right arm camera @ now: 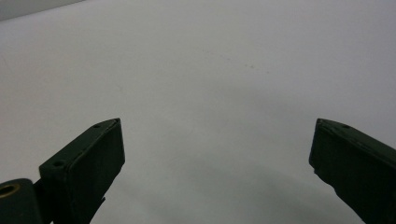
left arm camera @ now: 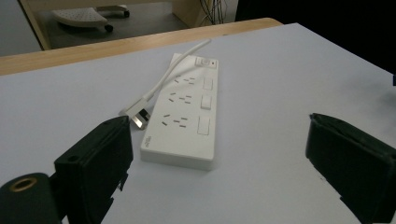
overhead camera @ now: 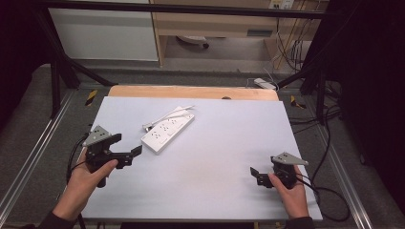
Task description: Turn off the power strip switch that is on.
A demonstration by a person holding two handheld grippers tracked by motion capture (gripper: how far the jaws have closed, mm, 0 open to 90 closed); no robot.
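Observation:
A white power strip (overhead camera: 168, 130) lies at an angle on the pale grey table (overhead camera: 224, 143), left of centre, its white cable and plug (overhead camera: 148, 126) alongside it. My left gripper (overhead camera: 127, 144) is held just left of the strip, open and empty, pointing at it. In the left gripper view the power strip (left arm camera: 184, 112) lies a short way ahead of the open left gripper (left arm camera: 218, 122), with the plug (left arm camera: 139, 116) by the left jaw. At the near right of the table my right gripper (overhead camera: 263, 166) is open and empty. In its own view the right gripper (right arm camera: 217, 123) faces bare table (right arm camera: 210, 70).
A wooden strip (overhead camera: 191, 91) borders the table's far edge. On the floor behind it lies another white power strip (overhead camera: 264, 84), with cables (overhead camera: 329, 119) on the right. Black frame posts (overhead camera: 55, 76) stand at both far corners.

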